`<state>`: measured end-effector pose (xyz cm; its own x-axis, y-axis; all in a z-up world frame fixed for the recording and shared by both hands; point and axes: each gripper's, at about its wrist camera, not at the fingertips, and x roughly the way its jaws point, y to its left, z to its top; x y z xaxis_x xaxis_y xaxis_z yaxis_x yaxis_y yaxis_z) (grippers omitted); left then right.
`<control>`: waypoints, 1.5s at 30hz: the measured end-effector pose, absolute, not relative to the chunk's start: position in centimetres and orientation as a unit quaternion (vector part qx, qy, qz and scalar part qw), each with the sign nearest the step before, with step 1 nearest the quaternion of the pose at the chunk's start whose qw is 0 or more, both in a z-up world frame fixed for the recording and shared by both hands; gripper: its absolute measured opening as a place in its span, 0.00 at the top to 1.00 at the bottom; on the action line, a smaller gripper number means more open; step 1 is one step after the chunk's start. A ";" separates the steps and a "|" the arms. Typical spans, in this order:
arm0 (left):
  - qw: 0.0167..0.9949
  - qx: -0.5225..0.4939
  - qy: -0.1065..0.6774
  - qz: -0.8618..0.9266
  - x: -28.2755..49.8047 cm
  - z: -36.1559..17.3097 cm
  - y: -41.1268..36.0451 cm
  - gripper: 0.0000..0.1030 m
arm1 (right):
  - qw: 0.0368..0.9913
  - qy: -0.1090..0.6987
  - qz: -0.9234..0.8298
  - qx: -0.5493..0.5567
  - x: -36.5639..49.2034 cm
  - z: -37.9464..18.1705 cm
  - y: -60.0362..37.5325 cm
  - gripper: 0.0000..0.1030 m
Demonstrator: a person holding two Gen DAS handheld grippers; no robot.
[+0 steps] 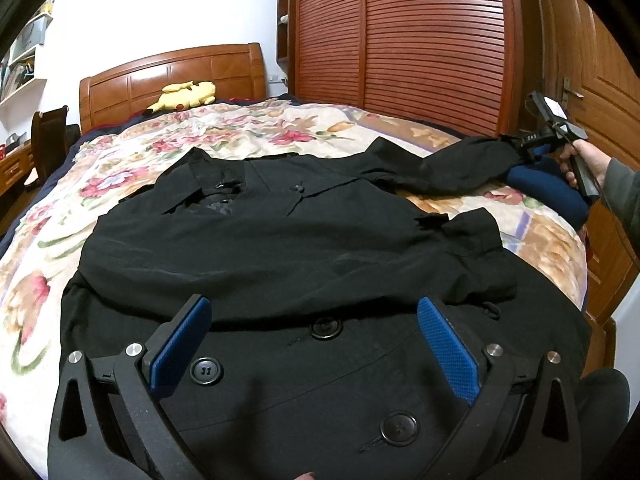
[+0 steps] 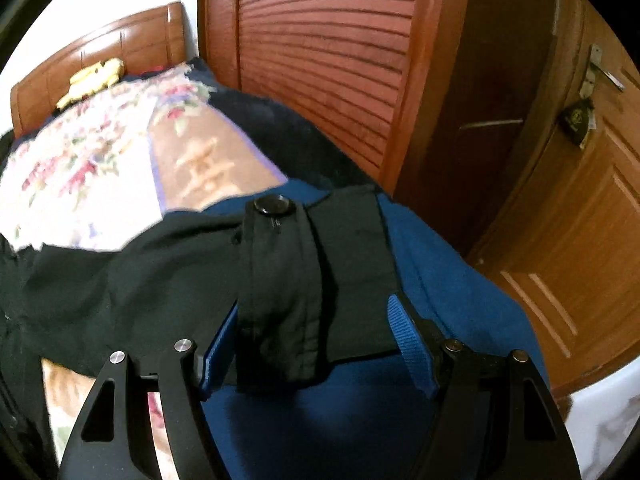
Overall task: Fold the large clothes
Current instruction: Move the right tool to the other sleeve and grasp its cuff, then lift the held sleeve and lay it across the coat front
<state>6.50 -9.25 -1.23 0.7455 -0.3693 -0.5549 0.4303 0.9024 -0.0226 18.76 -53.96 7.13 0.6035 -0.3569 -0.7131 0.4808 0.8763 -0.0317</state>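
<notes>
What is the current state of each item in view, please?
black coat: spread flat on bed, one sleeve stretched sideways
sleeve cuff: between right gripper pads, grip uncertain
left gripper: open above coat
wardrobe doors: closed
room door: closed

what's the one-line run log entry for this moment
stage: folding black coat on bed | left gripper: open above coat front | right gripper: open around sleeve cuff | sleeve stretched out sideways

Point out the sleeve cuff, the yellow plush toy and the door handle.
sleeve cuff (image 2: 320, 280), right wrist view, on the black cloth between the blue pads.
yellow plush toy (image 1: 186, 96), left wrist view, on its body by the headboard.
door handle (image 2: 606, 74), right wrist view, on the metal lever.
</notes>
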 end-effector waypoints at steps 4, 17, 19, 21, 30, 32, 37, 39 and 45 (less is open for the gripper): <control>0.932 0.054 0.286 -0.216 6.5 -1.3 -9.3 0.00 | 0.883 0.404 -0.229 0.070 20.1 5.7 -53.8 0.43; 0.935 0.039 0.280 -0.215 6.3 -0.8 -8.4 0.00 | 0.921 0.332 -0.197 -0.042 20.5 9.6 -47.4 0.90; 0.936 0.037 0.276 -0.213 6.2 -0.6 -8.1 0.00 | 0.930 0.319 -0.174 -0.058 20.5 10.6 -45.4 0.90; 0.937 0.036 0.274 -0.212 6.1 -0.4 -7.8 0.00 | 0.936 0.305 -0.159 -0.076 20.5 11.4 -43.3 0.90; 0.944 0.027 0.265 -0.194 5.7 0.1 -5.2 0.00 | 0.952 0.271 -0.056 -0.131 20.7 11.9 -34.0 0.90; 0.946 0.028 0.262 -0.189 5.6 0.2 -4.5 0.00 | 0.952 0.267 -0.031 -0.145 20.6 11.2 -32.0 0.90; 0.948 0.022 0.261 -0.178 5.5 0.3 -3.0 0.00 | 0.953 0.247 0.027 -0.172 19.2 12.1 -27.4 0.90; 0.950 0.018 0.259 -0.173 5.4 0.4 -2.1 0.00 | 0.954 0.236 0.048 -0.176 18.4 12.7 -26.2 0.90; 0.954 0.007 0.256 -0.157 5.3 0.5 0.4 0.00 | 0.953 0.215 0.106 -0.187 16.4 12.3 -23.3 0.90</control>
